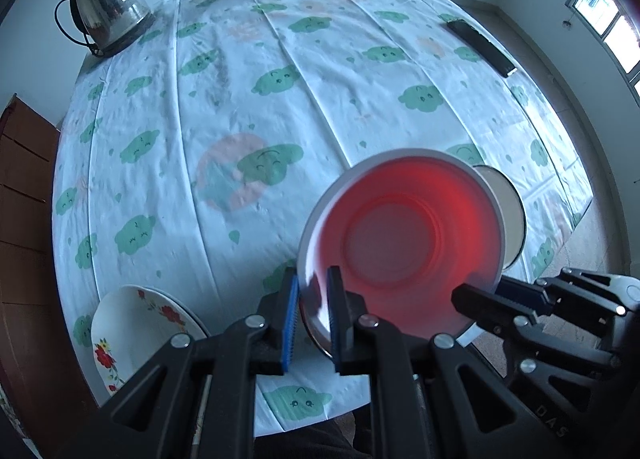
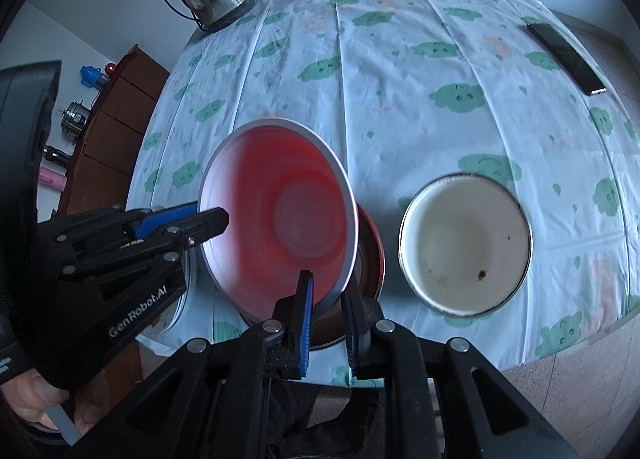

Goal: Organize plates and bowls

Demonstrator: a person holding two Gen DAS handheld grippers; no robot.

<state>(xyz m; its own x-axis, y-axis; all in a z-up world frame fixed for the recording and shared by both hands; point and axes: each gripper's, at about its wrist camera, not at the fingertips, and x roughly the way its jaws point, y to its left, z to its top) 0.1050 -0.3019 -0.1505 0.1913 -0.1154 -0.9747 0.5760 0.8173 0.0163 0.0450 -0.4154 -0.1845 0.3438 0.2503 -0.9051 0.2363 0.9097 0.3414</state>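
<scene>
Red inside and pale grey at the rim, a round plastic bowl (image 1: 400, 243) hangs tilted above a table draped in a white cloth printed with green clouds (image 1: 240, 99), gripped from two sides. The left gripper (image 1: 314, 323) pinches the bowl's rim at about seven o'clock in its own view, jaws narrow on the wall; the right gripper (image 2: 326, 323) clamps the opposite rim likewise. Beneath the bowl sits a dark red-rimmed dish (image 2: 370, 255). At three o'clock from it stands a white enamel bowl with a dark rim (image 2: 466, 245). A flowered white plate (image 1: 136, 331) lies at eight o'clock, a steel kettle (image 1: 108, 3) at eleven, a black phone (image 1: 482, 47) at two.
</scene>
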